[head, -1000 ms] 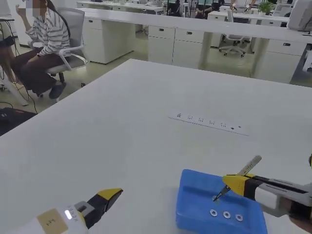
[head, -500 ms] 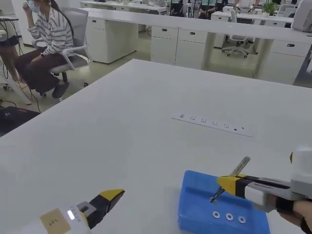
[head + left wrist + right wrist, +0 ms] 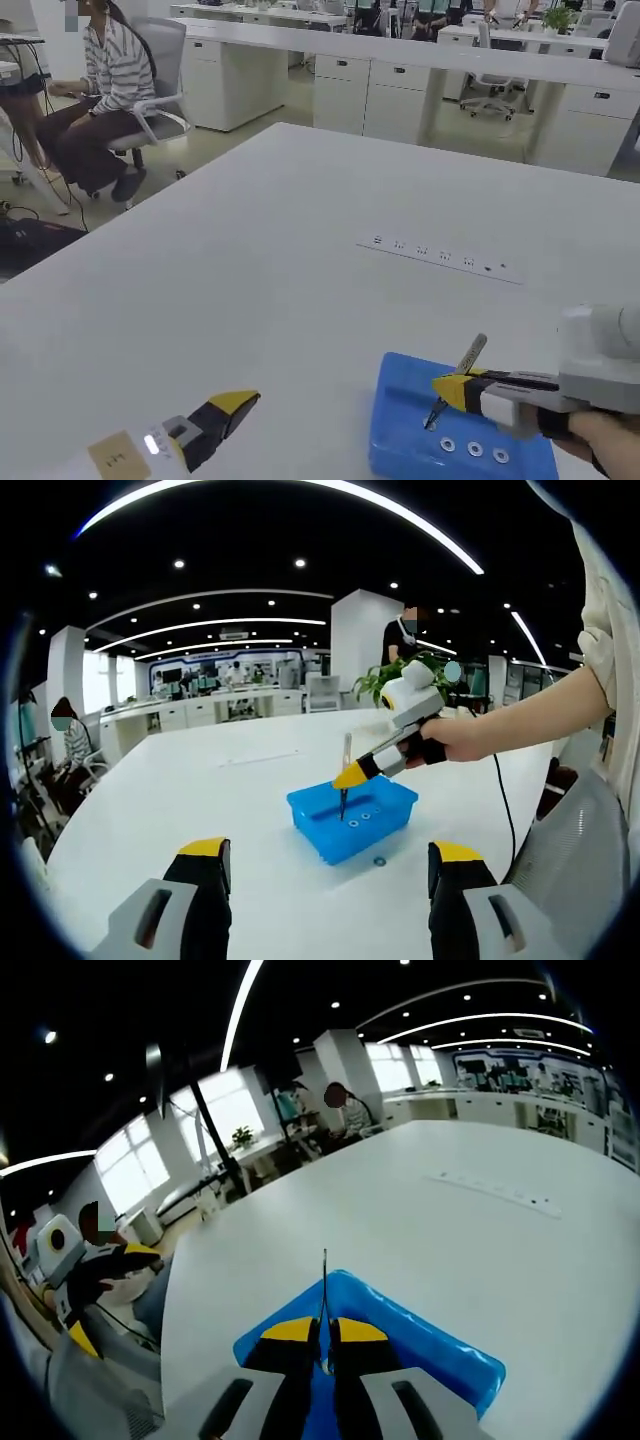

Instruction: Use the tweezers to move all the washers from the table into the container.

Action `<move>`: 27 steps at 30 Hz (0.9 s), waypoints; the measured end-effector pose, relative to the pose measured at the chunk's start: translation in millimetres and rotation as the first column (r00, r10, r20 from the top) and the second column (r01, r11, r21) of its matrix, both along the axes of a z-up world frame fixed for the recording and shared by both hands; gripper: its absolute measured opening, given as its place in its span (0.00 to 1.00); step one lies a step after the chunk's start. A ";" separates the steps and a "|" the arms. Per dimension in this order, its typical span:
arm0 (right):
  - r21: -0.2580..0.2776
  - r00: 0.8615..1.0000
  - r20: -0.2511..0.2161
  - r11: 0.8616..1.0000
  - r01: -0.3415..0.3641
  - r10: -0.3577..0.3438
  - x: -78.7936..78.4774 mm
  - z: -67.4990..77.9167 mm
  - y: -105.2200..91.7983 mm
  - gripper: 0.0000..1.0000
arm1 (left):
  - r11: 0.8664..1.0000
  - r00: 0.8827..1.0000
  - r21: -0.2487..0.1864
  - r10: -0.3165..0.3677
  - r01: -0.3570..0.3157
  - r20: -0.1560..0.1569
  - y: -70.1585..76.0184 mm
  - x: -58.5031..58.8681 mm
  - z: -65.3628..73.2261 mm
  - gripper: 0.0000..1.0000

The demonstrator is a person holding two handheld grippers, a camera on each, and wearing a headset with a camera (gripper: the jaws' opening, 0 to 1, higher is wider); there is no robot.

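I work at a wide white table [image 3: 250, 260] with a power strip [image 3: 440, 258] on it. Beyond run rows of white desks [image 3: 350, 95] on a pale floor [image 3: 215, 140]. A person [image 3: 115, 65] sits in a grey chair [image 3: 165, 45] to my left. Ceiling lights [image 3: 300, 563] and bright windows [image 3: 215, 1110] light the office.

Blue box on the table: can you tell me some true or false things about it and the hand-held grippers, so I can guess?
1. The blue plastic container has three small metal washers inside. True.
2. The right hand-held gripper is holding nothing. False: it is shut on thin metal tweezers, whose tips point down into the container.
3. The left hand-held gripper has its jaws wide apart. True.
4. Every washer is already in the container. False: the left gripper view shows one loose washer lying on the white table beside it.
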State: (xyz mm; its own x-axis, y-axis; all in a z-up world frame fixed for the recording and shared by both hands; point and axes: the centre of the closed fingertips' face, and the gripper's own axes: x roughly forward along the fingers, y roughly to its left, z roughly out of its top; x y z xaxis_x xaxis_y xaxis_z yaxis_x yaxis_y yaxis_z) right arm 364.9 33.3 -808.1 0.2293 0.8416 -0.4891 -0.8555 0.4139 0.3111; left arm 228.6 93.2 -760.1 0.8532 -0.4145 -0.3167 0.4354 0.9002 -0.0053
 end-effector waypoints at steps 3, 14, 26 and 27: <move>-0.017 1.000 0.003 1.000 -0.006 0.006 1.3 -5.0 0.4 0.03 | 1.000 1.000 -0.002 0.003 -0.003 0.002 0.6 0.3 0.4 0.82; -0.054 1.000 -0.002 0.998 -0.012 0.012 9.2 -19.5 1.0 0.03 | 1.000 1.000 0.000 0.006 -0.006 0.000 1.3 0.9 -0.2 0.82; -0.069 1.000 0.012 0.997 -0.026 0.027 9.7 -21.9 3.2 0.03 | 1.000 1.000 0.004 0.005 -0.005 -0.004 1.3 0.8 -1.1 0.81; -0.069 1.000 0.014 0.997 -0.026 0.027 9.7 -21.8 3.2 0.03 | 1.000 1.000 0.004 0.005 -0.005 -0.004 1.3 0.8 -1.1 0.81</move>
State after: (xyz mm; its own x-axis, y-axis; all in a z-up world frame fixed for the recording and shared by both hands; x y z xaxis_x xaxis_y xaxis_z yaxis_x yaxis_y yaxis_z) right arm 374.6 36.6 -829.9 0.2146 0.8120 -0.5428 -0.8708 0.4107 0.2702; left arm 229.4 94.5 -761.3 0.8539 -0.4091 -0.3216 0.4311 0.9023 -0.0031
